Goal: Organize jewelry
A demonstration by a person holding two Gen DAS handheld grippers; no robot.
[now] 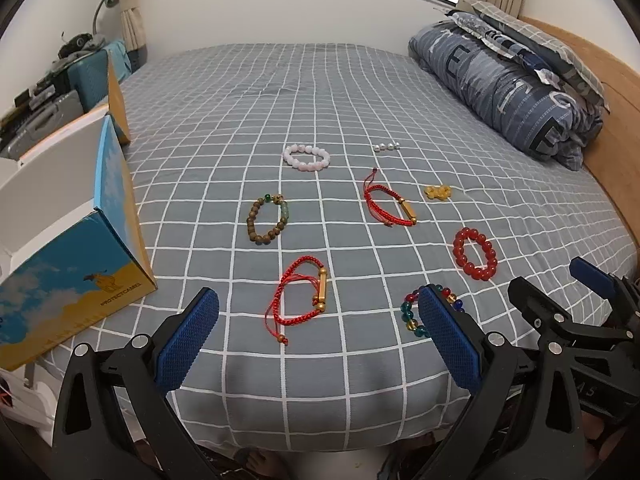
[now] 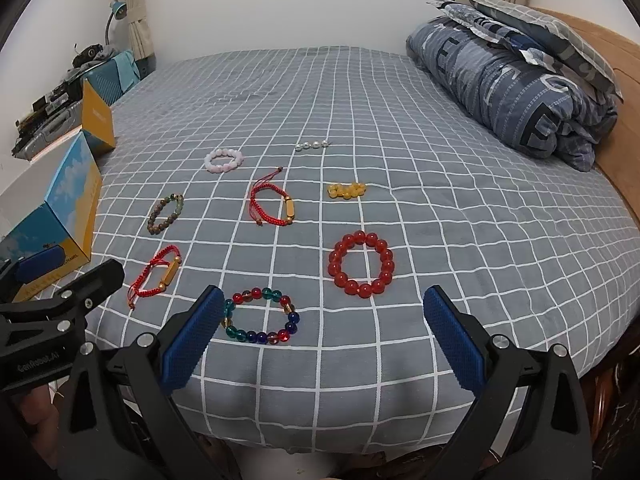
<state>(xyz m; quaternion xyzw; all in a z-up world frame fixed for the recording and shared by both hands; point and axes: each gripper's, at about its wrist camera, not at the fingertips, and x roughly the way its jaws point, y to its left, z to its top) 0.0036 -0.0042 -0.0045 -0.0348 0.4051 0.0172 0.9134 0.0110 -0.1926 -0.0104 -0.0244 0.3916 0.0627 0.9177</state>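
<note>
Here the blue-and-yellow box (image 1: pixel 80 264) at the bed's (image 1: pixel 320 92) left edge reads "#PROTECTCAMEL". Both the left gripper (image 1: pixel 318 320) and the right gripper (image 2: pixel 322 320) gape wide, empty, above the bracelets; the left gripper's body reads "GenRobot.AI"

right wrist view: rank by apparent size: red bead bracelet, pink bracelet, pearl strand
1. Red bead bracelet, though it lies nearest the camera, which inflates it.
2. Pink bracelet.
3. Pearl strand.

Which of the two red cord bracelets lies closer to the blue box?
The near red cord bracelet, just ahead of the left gripper, lies closer to the box. The other red cord bracelet lies farther up the bed.
</note>
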